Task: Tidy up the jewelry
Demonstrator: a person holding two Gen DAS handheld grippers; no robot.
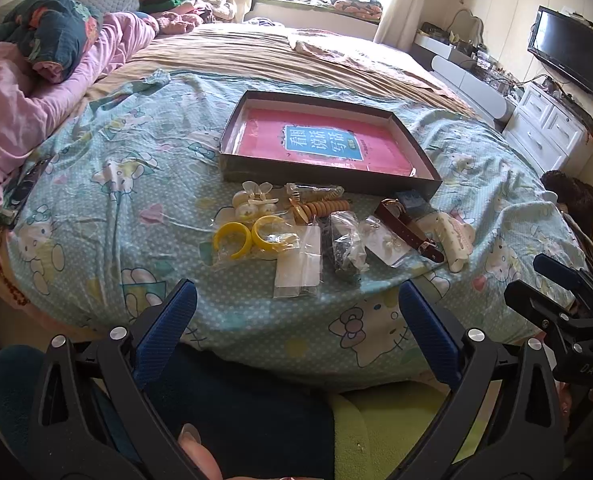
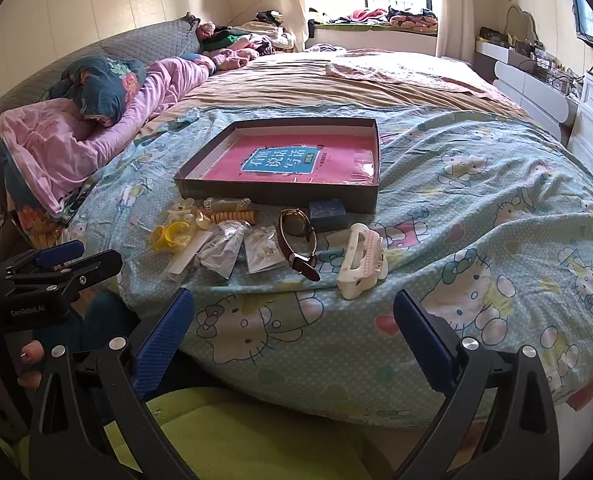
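Here, your left gripper (image 1: 296, 308) and right gripper (image 2: 292, 316) both gape wide, empty, at the bed's (image 2: 496, 208) near edge. Two yellow bangles (image 1: 248, 238), one watch (image 2: 296, 240), one hair claw (image 2: 360, 264) lie before the tray (image 2: 280, 192); only your right view shows the claw whole.

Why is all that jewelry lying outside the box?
It isn't sorted yet. The box holds only a pink book, while the watch, yellow bangles and hair clip lie loose on the blanket in front.

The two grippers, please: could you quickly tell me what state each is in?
Left gripper: open, holding nothing.
Right gripper: open, holding nothing.
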